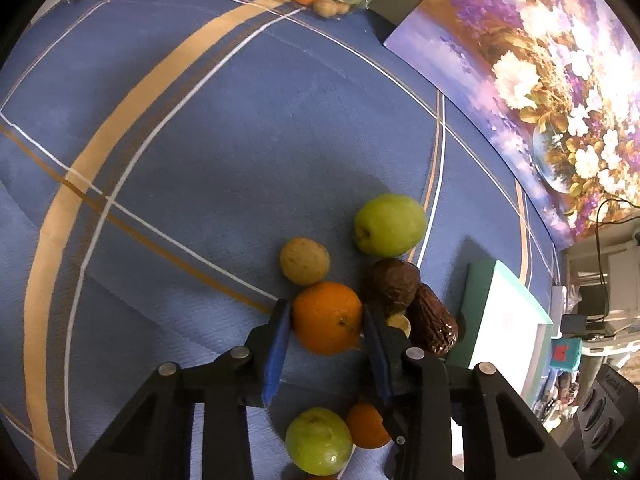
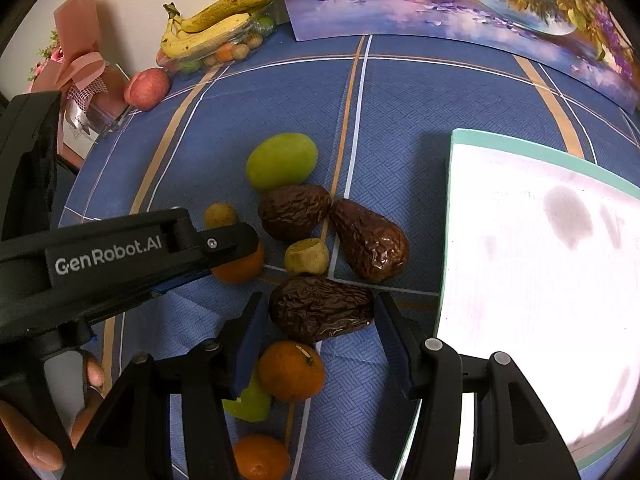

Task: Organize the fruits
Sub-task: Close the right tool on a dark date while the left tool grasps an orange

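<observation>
Orange (image 1: 327, 317) sits right between my left gripper (image 1: 326, 330) pads, low in the loose pile on the blue checked table (image 1: 200, 184), and on the other side a wrinkled brown date (image 2: 320, 308) lies crosswise between my right gripper (image 2: 318, 338) pads. Left jaws are spread around the orange with both blue pads looking just at its skin; I can't tell whether they bear on it yet. Right jaws are spread too, a sliver of cloth showing at each end of the date. Crowded neighbourhood: a small tan fruit (image 1: 305, 261) just beyond the orange, a green fruit (image 1: 389, 225) further out, two more dates (image 1: 394, 284) hard against my left gripper's right finger, and a second orange (image 2: 291, 370) tucked just under the right gripper. So I'd close the left evenly across the orange's widest part, gently, since a round fruit may squirt forward out of flat pads. The right I'd close on the date's ends only if it stays square; it looks soft and glossy, so light pressure. Lift straight up on both, I reckon, so nothing drags the neighbours rolling. The white tray with the teal rim (image 2: 448, 216) waits just right of the pile, likely the drop spot, and bananas (image 2: 216, 20) over a clear box sit at the far edge.
</observation>
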Motion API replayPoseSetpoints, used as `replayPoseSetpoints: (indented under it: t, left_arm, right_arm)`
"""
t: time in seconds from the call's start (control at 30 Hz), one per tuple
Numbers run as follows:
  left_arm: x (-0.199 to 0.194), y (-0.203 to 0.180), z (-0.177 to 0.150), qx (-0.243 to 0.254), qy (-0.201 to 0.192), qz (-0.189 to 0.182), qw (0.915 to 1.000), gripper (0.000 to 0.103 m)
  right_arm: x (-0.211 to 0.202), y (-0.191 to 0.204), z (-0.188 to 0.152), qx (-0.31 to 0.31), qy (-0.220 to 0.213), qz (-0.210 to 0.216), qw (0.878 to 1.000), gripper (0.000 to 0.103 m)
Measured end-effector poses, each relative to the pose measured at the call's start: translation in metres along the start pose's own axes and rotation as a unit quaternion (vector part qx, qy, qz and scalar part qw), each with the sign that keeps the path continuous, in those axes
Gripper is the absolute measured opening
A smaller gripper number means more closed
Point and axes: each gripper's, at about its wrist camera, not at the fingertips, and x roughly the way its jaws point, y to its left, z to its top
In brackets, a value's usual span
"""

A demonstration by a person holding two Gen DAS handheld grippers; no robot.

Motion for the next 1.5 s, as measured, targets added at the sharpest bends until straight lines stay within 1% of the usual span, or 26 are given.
replayPoseSetpoints:
  t: [0.07,0.13,0.17,0.2,0.3,0.37,0.47,0.53,0.57,0.6,0.63,0.77,0.83,0.93,1.27,1.5]
  left_arm:
    - [-0.004,0.001,0.001,-0.003,-0.006,-0.001,1.0,0.038]
    - [-0.012,0.001,0.001,-0.004,-0.012,-0.007,0.9999,0.038]
    - [-0.016,0.001,0.001,-0.003,-0.017,-0.009,0.9998,0.038]
    - [-0.022,0.0,0.001,-0.001,-0.024,-0.011,0.9997,0.038]
    - [-0.036,-0.003,0.002,0.005,-0.042,-0.012,0.999,0.038]
    - [-0.042,-0.003,0.004,0.006,-0.049,-0.012,0.9987,0.038]
    - [-0.045,0.001,0.006,-0.006,-0.053,-0.013,0.9985,0.038]
    - [-0.048,0.007,0.007,-0.015,-0.054,-0.012,0.9984,0.038]
    - [-0.049,0.01,0.007,-0.019,-0.056,-0.01,0.9982,0.038]
    - [-0.05,0.013,0.008,-0.022,-0.057,-0.008,0.9981,0.038]
    - [-0.05,0.014,0.008,-0.024,-0.058,-0.007,0.998,0.038]
    - [-0.05,0.011,0.006,-0.026,-0.059,-0.008,0.9979,0.038]
    - [-0.05,0.011,0.005,-0.025,-0.058,-0.009,0.998,0.038]
    - [-0.05,0.01,0.005,-0.026,-0.058,-0.009,0.998,0.038]
    - [-0.054,0.011,0.005,-0.027,-0.063,-0.012,0.9976,0.038]
    - [-0.069,0.008,0.004,-0.021,-0.082,-0.02,0.9962,0.038]
  right_arm:
    - [-0.002,-0.001,0.0,0.004,-0.002,0.002,1.0,0.056]
    - [-0.006,-0.003,0.0,0.007,-0.008,0.007,1.0,0.052]
    - [-0.011,-0.004,0.001,0.008,-0.015,0.015,1.0,0.042]
    - [-0.015,-0.004,0.001,0.009,-0.02,0.018,1.0,0.034]
    - [-0.023,-0.004,0.001,0.006,-0.028,0.013,1.0,0.033]
    - [-0.022,-0.006,0.001,0.009,-0.023,0.013,1.0,0.033]
    - [-0.014,-0.011,0.0,0.016,-0.012,0.009,1.0,0.033]
    - [-0.012,-0.014,0.001,0.024,-0.01,0.021,0.999,0.035]
    - [-0.012,-0.015,0.002,0.027,-0.011,0.018,0.999,0.042]
    - [-0.011,-0.015,0.002,0.027,-0.013,0.012,0.999,0.052]
    - [-0.011,-0.015,0.002,0.027,-0.012,0.011,1.0,0.053]
    - [-0.004,-0.01,0.002,0.022,-0.005,0.021,1.0,0.054]
    - [0.0,-0.005,0.002,0.009,-0.002,0.013,1.0,0.058]
    - [0.005,0.0,0.0,-0.008,0.002,-0.005,1.0,0.059]
    - [0.005,0.002,-0.001,-0.004,-0.005,-0.006,1.0,0.059]
    - [-0.033,-0.004,0.0,0.019,-0.053,0.01,0.998,0.059]
